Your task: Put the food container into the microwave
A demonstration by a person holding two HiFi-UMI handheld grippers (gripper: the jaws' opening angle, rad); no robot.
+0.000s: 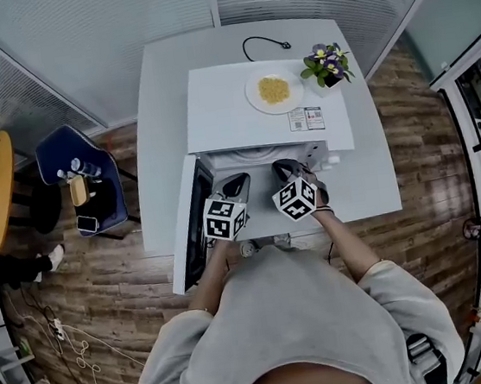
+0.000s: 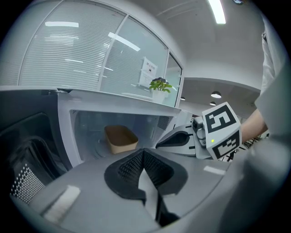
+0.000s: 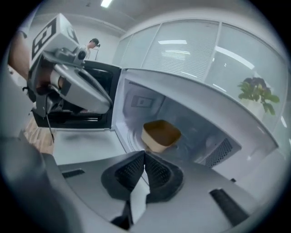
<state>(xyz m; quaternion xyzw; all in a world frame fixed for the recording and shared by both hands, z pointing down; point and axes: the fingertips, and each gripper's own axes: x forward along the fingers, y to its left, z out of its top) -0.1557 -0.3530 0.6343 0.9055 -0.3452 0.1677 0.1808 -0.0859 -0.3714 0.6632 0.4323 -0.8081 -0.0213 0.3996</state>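
Container (image 3: 160, 135) sits inside microwave (image 1: 214, 116); door (image 1: 186, 232) hangs open. Left gripper (image 2: 143, 154) and right gripper (image 3: 144, 155) are both pinched closed, empty. Risk: a hard door swing may jolt the light container.

1. Food container (image 3: 160, 133): tan, matt, paper-like.
2. Microwave (image 1: 222, 115): white casing, smooth, faintly glossy.
3. Floor (image 1: 103, 273): brown wood planks, low sheen.
4. Left gripper (image 2: 143, 151) pads (image 2: 129, 169): black, ribbed, matt.
5. Sweater (image 1: 301, 327): grey cloth, soft, matt.
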